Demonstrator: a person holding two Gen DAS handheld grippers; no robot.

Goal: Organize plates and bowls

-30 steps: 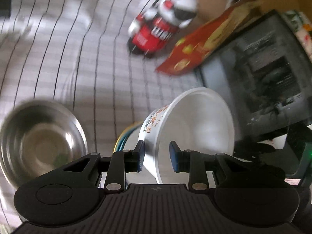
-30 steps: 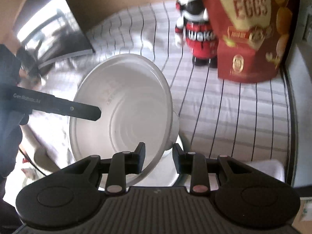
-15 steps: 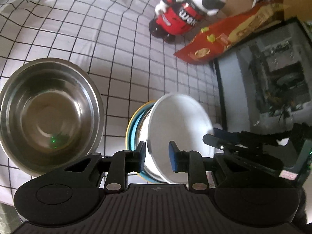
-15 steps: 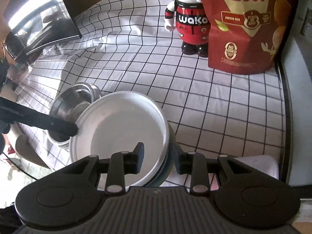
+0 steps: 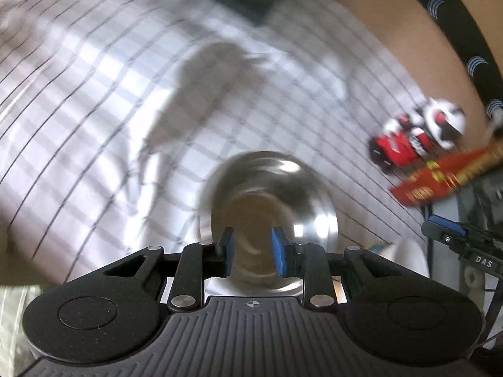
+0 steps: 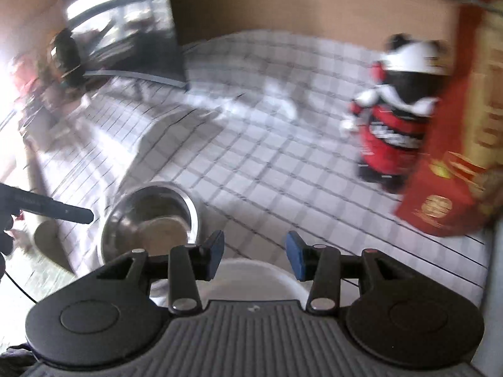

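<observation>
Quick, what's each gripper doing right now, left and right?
Left gripper: open, empty, facing the steel bowl.
Right gripper: open, empty, above the white bowl.

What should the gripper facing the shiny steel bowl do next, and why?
Probably ease the left gripper forward so its open fingers straddle the rim of the round stainless-steel bowl, then close. The bowl sits empty on the checked tablecloth, straight ahead, while the white bowl lies below the open right gripper.

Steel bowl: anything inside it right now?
The steel bowl looks empty in the right wrist view: only bare metal and reflections. In the left wrist view the left gripper covers its near part, and blur hides detail.
</observation>
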